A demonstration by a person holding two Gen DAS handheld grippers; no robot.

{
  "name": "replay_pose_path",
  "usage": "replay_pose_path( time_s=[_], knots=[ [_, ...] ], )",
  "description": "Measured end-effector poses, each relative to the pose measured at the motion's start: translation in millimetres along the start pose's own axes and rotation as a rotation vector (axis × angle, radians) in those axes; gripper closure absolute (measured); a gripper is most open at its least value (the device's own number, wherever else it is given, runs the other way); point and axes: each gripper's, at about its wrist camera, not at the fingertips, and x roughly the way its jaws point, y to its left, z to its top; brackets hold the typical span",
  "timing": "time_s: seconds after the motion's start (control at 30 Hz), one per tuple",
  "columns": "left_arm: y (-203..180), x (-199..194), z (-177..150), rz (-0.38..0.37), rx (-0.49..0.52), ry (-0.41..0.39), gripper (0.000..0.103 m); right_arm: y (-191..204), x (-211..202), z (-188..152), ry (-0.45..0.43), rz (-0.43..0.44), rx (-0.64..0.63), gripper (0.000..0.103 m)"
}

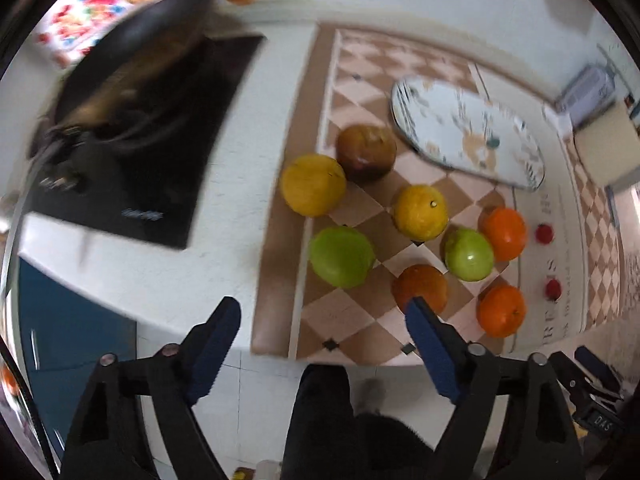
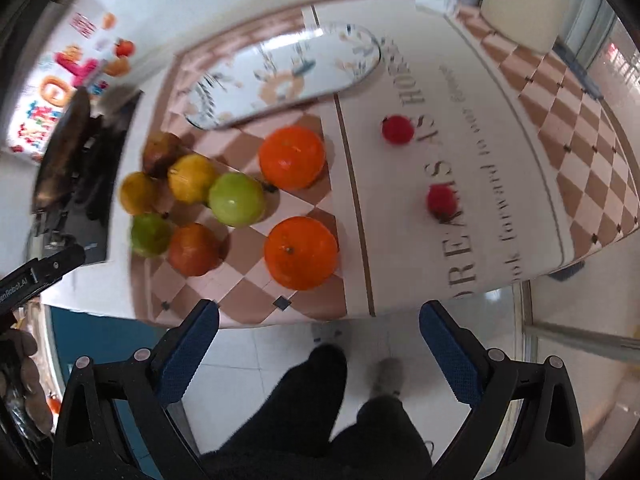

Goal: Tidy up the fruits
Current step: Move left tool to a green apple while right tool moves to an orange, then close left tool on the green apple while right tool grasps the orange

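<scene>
Checkered cloth covers desk, fruit loose ahead of both tools. Left tool spread wide, empty; right tool likewise. Nearest orange just ahead of right tool, plate beyond. Round fruit: nudge it off-centre and you roll it over desk edge.

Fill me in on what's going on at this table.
A person holds two grippers over a checkered mat, starting to organize fruit. The left gripper and right gripper are both open and hold nothing. Oranges, green apples and yellow fruits lie loose on the mat; the oval plate behind them holds no fruit yet.
</scene>
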Motion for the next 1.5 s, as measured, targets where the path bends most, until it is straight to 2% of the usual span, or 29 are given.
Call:
replay_pose_path(
  time_s=[0.17,0.27,0.47,0.5,0.53,0.57,0.63,0.7,0.77,0.8,0.9,1.1,1.2,1.37,1.5],
  knots=[
    [-17,47,22,-0.003,0.193,0.074,0.021,6,40,13,0.065,-0.049,0.028,0.004],
    [-23,63,29,0.001,0.274,0.106,0.026,8,56,19,0.098,-0.053,0.040,0.005],
    [-29,78,38,0.002,0.343,0.153,0.026,17,77,31,0.139,-0.045,0.038,0.006],
    [-29,79,39,-0.004,0.346,0.160,0.028,18,80,32,0.142,-0.045,0.038,0.006],
    [-31,81,41,-0.006,0.351,0.166,0.035,19,83,33,0.146,-0.046,0.038,0.006],
    [-34,85,44,-0.001,0.366,0.179,0.038,19,86,35,0.149,-0.044,0.041,0.006],
    [-37,89,45,0.023,0.392,0.171,0.039,19,91,37,0.158,-0.039,0.048,0.007],
    [-38,92,48,0.047,0.413,0.166,0.044,19,95,39,0.165,-0.033,0.050,0.012],
    [-38,94,55,0.046,0.421,0.162,0.045,21,101,41,0.174,-0.027,0.051,0.017],
    [-37,95,57,0.042,0.420,0.164,0.045,22,104,44,0.178,-0.023,0.049,0.026],
    [-34,96,58,0.031,0.413,0.161,0.046,26,112,48,0.186,0.014,0.057,0.037],
    [-29,88,46,0.008,0.390,0.156,0.048,40,115,52,0.168,-0.006,0.057,0.038],
    [-28,72,47,-0.026,0.369,0.137,0.049,38,102,55,0.136,0.011,0.072,0.038],
    [-30,28,63,-0.104,0.329,0.075,0.049,41,72,68,0.074,0.060,0.089,0.038],
    [-47,-5,97,-0.175,0.288,0.035,0.049,53,51,95,0.017,0.088,0.070,0.038]
  ],
)
